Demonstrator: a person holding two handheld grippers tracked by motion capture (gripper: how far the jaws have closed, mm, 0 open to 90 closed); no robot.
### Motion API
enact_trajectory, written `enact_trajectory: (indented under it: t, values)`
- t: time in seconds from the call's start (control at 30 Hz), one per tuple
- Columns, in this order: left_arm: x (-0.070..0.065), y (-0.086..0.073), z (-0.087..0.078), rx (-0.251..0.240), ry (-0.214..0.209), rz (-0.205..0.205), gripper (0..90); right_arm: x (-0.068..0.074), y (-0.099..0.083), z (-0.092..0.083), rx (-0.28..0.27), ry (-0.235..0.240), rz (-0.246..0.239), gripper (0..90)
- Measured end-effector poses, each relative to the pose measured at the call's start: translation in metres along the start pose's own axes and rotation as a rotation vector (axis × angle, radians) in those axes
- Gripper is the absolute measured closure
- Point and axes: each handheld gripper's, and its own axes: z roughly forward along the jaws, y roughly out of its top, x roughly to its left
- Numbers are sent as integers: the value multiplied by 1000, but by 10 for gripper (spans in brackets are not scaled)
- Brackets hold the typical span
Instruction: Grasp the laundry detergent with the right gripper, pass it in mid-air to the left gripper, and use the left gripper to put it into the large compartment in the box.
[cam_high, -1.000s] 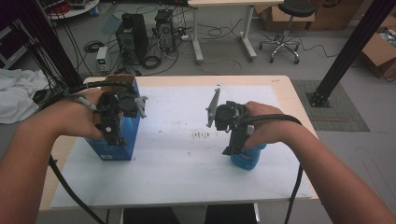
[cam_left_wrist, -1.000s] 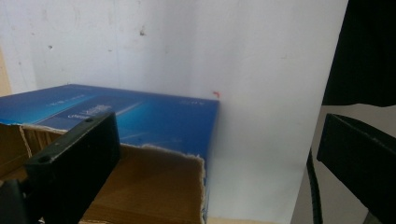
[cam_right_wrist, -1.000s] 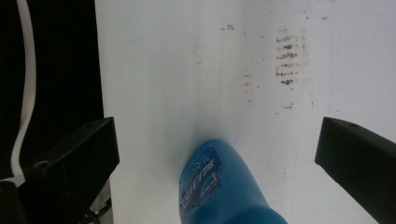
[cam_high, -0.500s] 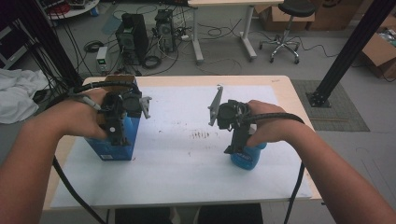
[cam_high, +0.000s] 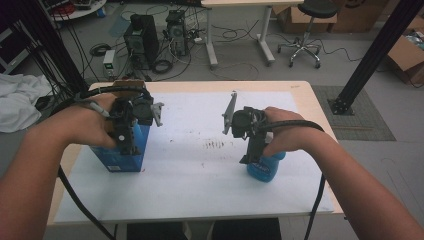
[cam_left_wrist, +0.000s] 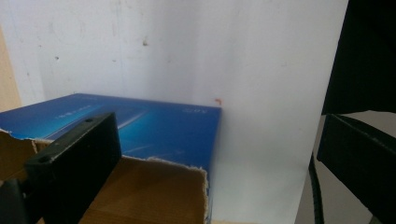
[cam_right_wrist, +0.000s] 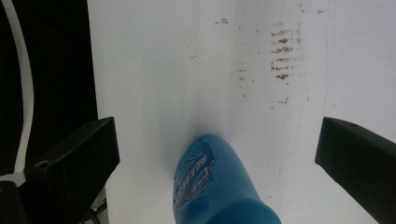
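Blue bottle (cam_right_wrist: 219, 186) sits b/w my wide right jaws, left jaws wide over box (cam_left_wrist: 154, 126); off-centre squeeze could tip it.

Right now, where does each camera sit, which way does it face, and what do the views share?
High view: above the person's side, facing forward and down on the table; both forearms, left gripper, right gripper.
Left gripper view: on the left gripper, looking down past its open jaws at the blue box.
Right gripper view: on the right gripper, looking down between open jaws at the blue bottle.
Shared: box and bottle also show from above.
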Motion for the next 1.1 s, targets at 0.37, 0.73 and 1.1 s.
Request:
enact_trajectory:
  t: [0.37,0.73,1.1]
  values:
    - [-1,5,3,-7,-3,6,1,2,-11,-10,-83,-38,34,0]
    - [-1,16,5,-11,-3,28,1,7,-54,-32,-421,-116,108,0]
    - [3,24,2,-16,4,37,1,19,-107,-47,-621,-206,220,0]
